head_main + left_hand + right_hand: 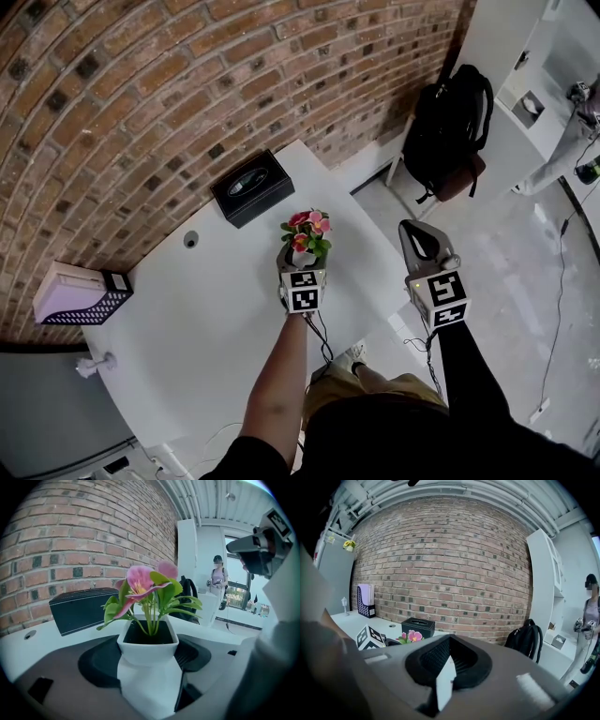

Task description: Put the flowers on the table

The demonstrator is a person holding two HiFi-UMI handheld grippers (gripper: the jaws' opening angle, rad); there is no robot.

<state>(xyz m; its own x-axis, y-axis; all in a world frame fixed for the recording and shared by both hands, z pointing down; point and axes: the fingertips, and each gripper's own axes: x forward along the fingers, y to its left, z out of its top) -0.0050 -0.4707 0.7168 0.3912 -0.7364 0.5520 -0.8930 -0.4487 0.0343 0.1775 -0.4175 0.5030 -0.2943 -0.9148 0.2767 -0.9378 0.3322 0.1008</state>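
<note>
Pink flowers (307,231) with green leaves grow in a small white pot (147,644). My left gripper (298,261) is shut on that pot, one jaw on each side, and holds it upright over the white table (206,309) near its right edge. Whether the pot's base touches the tabletop is hidden. My right gripper (413,236) is shut with nothing in it, out past the table's right edge, over the floor. In the right gripper view, the flowers (411,636) show low at the left, beside the left gripper's marker cube (370,638).
A black box (252,186) lies on the table by the brick wall, just beyond the flowers. A purple file holder (80,292) stands at the table's left end. A black backpack (450,131) hangs on a chair at the right. A person (218,581) stands far off.
</note>
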